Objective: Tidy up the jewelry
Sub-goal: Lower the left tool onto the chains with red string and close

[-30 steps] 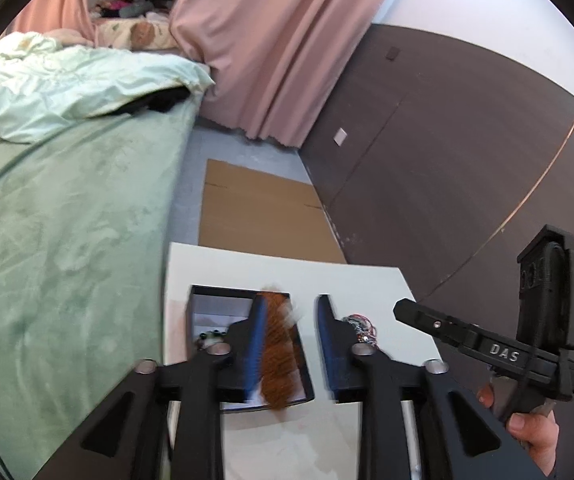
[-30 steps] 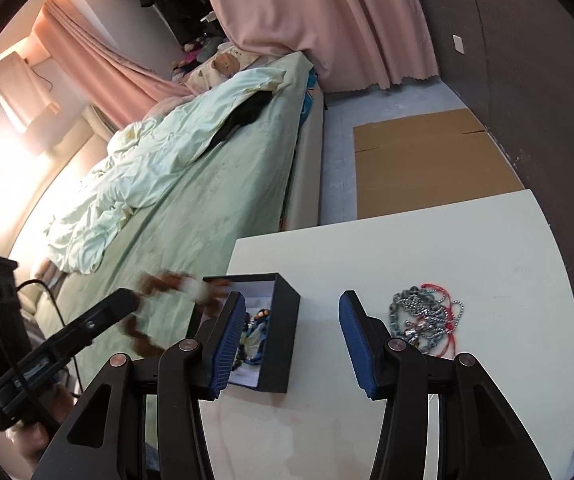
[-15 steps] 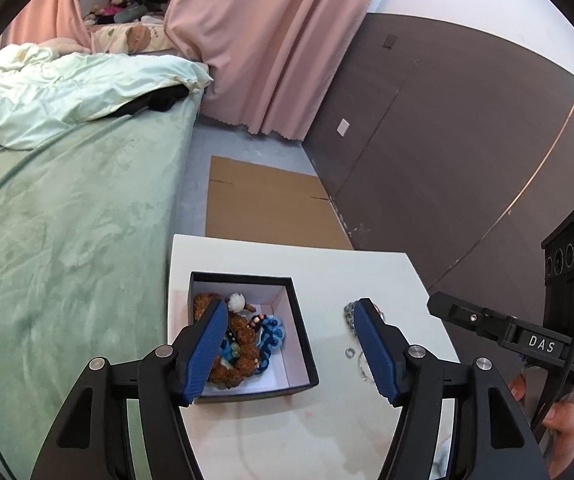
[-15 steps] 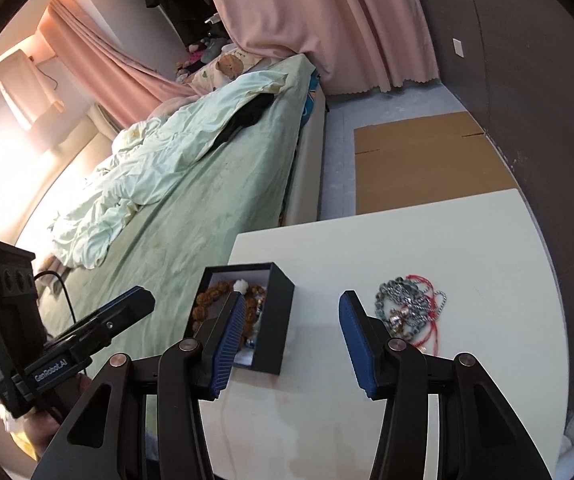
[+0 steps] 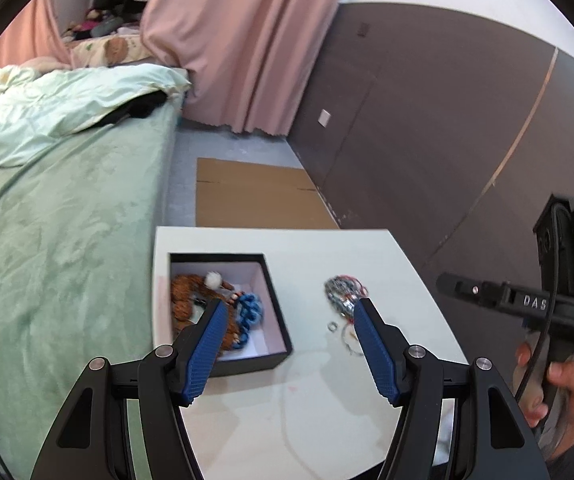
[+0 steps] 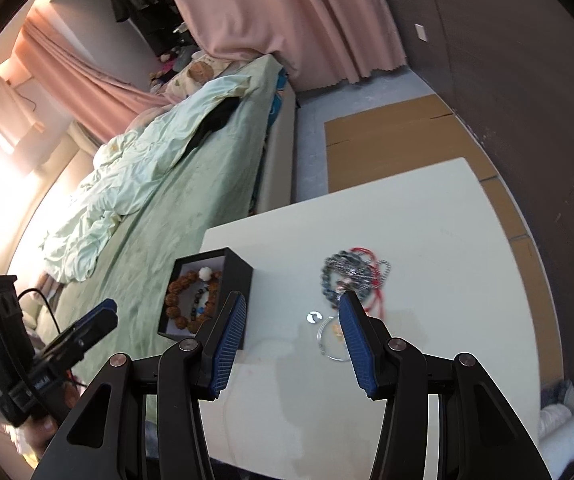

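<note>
A black jewelry box with a white lining stands on the white table. It holds a brown bead bracelet and a blue bracelet. A tangle of grey, silver and red chains lies to its right, with a small ring and a thin bangle nearer me. My left gripper is open and empty above the box's near right corner. My right gripper is open and empty above the ring and bangle.
A green bed with a pale duvet runs along the table's left side. Flat cardboard lies on the floor beyond the table. A dark wall panel stands at the right, pink curtains behind.
My left gripper let the brown bracelet fall into the box, opened wide and drew back. My right gripper shifted so the chains sit closer to its middle.
</note>
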The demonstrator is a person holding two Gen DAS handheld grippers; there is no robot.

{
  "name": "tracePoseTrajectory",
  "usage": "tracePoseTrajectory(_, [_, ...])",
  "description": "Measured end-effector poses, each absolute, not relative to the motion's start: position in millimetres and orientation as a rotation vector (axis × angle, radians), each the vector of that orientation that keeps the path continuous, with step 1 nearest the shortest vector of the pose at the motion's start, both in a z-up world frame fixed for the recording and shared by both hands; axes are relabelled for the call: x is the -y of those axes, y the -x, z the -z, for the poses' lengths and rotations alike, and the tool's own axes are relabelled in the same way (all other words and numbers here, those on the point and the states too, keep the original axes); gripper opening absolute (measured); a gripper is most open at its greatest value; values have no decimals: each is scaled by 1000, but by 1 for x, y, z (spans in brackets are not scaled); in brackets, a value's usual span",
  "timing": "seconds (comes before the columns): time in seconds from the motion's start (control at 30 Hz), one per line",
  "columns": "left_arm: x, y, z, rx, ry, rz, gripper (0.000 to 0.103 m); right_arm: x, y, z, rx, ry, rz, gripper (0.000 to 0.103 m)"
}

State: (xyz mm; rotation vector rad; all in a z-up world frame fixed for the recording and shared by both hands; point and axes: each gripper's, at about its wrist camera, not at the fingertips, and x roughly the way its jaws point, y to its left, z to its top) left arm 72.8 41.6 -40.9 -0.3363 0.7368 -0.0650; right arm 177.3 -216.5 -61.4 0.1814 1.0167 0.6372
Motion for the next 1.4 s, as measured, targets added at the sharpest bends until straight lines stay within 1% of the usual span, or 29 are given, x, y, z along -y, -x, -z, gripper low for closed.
tracePoseTrajectory(0.17, [-21, -77, 45, -762, 294, 102, 66, 231, -180, 73, -1060, -149, -627, 49])
tracePoseTrajectory(0.47, [9, -103, 44, -832, 251, 159, 65, 265, -190, 92, -1116, -205, -605, 49])
tracePoseTrajectory(0.53, [18, -114, 47, -856, 235, 159, 61, 270, -194, 94, -1123, -228, -595, 49])
tracePoseTrajectory(0.67, [35, -142, 64, -943, 252, 157, 46, 275, -201, 104, -1155, -242, -561, 49])
tracePoseTrajectory(0.7, [38, -148, 68, -960, 251, 153, 44, 275, -203, 106, -1164, -245, -560, 49])
tracePoseTrajectory(0.97, [56, -189, 93, -1033, 265, 138, 42, 286, -217, 111, -1182, -291, -557, 49])
tracePoseTrajectory(1.17, [69, -215, 106, -1078, 221, 149, 42, 308, -232, 111, -1181, -355, -516, 49])
tracePoseTrajectory(1.23, [73, -221, 113, -1095, 202, 146, 38, 313, -236, 112, -1184, -373, -505, 49])
tracePoseTrajectory(1.27, [74, -224, 116, -1105, 190, 142, 33, 315, -237, 113, -1187, -379, -503, 49])
tracePoseTrajectory(1.3, [76, -227, 119, -1117, 179, 141, 31, 316, -239, 114, -1192, -384, -500, 49])
tracePoseTrajectory(1.4, [80, -233, 129, -1136, 147, 134, 31, 317, -242, 115, -1198, -389, -501, 49])
